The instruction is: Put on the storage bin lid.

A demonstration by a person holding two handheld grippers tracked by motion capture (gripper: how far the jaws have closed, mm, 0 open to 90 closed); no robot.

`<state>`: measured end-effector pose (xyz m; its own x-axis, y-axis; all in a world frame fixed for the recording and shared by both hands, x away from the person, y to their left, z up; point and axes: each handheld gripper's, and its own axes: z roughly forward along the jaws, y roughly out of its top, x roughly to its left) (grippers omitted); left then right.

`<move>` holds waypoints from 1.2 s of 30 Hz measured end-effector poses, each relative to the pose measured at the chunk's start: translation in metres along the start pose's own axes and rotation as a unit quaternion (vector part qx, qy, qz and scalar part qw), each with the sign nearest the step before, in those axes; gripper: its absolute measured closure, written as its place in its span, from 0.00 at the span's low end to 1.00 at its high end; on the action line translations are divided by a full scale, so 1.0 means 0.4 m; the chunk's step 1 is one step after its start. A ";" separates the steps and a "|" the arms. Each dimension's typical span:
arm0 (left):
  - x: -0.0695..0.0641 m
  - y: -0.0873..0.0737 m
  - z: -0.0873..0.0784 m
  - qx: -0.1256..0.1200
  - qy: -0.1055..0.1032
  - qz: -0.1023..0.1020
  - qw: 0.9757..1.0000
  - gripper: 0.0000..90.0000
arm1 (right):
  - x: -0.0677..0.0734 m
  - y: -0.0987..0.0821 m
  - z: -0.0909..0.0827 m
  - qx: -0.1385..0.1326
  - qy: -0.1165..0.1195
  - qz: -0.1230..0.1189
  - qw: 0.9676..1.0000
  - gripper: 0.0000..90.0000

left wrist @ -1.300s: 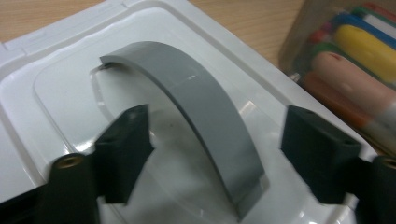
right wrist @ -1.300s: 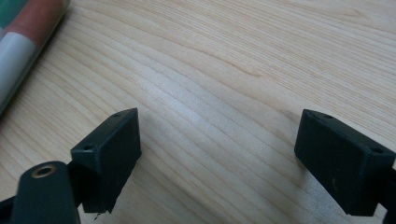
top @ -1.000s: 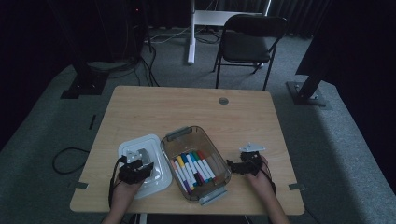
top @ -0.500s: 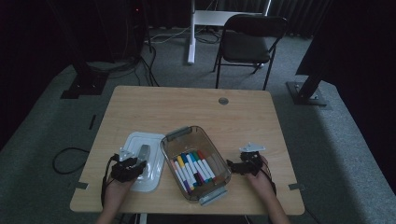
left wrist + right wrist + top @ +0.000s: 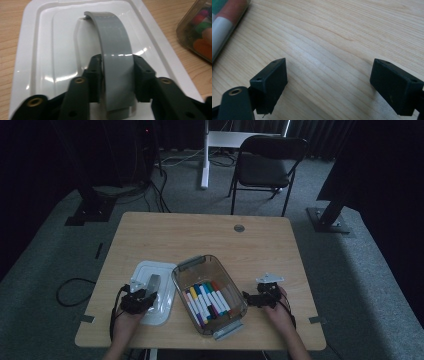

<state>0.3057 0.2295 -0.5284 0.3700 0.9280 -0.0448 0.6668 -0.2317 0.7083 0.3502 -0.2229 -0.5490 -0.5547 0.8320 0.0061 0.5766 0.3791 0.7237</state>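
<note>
Left gripper [image 5: 117, 77]: two black jaws with blocky, faceted pads; brass-coloured rivets sit in the linkage bars behind them, and small dark holes mark the pad faces. Right gripper [image 5: 329, 85]: the same build, with flat rectangular black pads, one brass rivet on the bar at lower left and small holes near the pad corners. In the high view, each gripper body is black and trails a thin black cable; a pale grey plate [image 5: 270, 278] tops the right one. Forearms are bare, apparently sleeveless, though the light is dim.
</note>
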 end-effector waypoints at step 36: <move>0.055 0.011 -0.115 -0.026 -0.028 -0.026 0.999 0.77 | 0.087 0.004 -0.013 -0.018 0.163 -0.041 0.986 0.18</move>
<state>0.2872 0.2625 -0.4940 0.3720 0.9203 -0.1209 0.6520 -0.1664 0.7397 0.3287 -0.1956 -0.5440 -0.7653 0.6227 0.1630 0.5033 0.4210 0.7546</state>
